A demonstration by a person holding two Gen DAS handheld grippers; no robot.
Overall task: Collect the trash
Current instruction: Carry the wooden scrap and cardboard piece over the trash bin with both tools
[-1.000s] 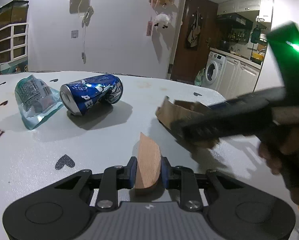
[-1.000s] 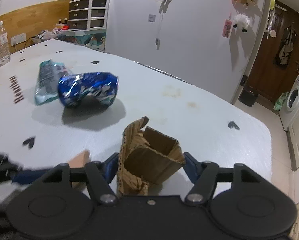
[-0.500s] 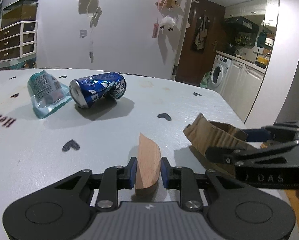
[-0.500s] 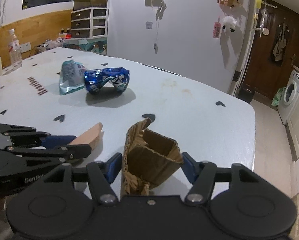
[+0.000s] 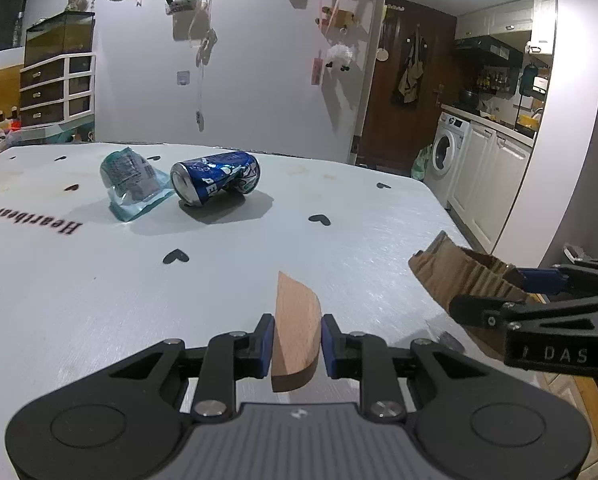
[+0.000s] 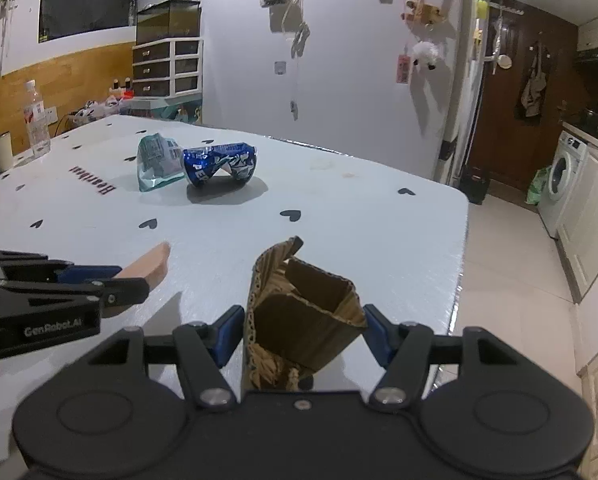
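Observation:
My left gripper (image 5: 295, 340) is shut on a flat pinkish-brown wooden piece (image 5: 295, 328), held above the near part of the white table (image 5: 99, 300). My right gripper (image 6: 302, 332) is shut on a crumpled piece of brown corrugated cardboard (image 6: 299, 312), held over the table's right end. Each gripper shows in the other's view: the right gripper (image 5: 511, 300) with the cardboard (image 5: 459, 276), and the left gripper (image 6: 111, 284) with the wooden piece (image 6: 151, 264). Farther back on the table lie a dented blue can (image 5: 215, 180) (image 6: 219, 164) and a clear teal plastic wrapper (image 5: 133, 184) (image 6: 157, 162).
A water bottle (image 6: 37, 120) and a metal cup (image 6: 2, 152) stand at the table's far left. The table's right edge (image 6: 461, 264) drops to a tiled floor. A washing machine (image 5: 447, 152) and white cabinets (image 5: 495, 184) line the right. A drawer unit (image 6: 167, 68) stands behind the table.
Both grippers have pulled back from the can and wrapper, which look smaller and farther now. The right gripper has slid from in front of the left view to its right edge. Both grips hold.

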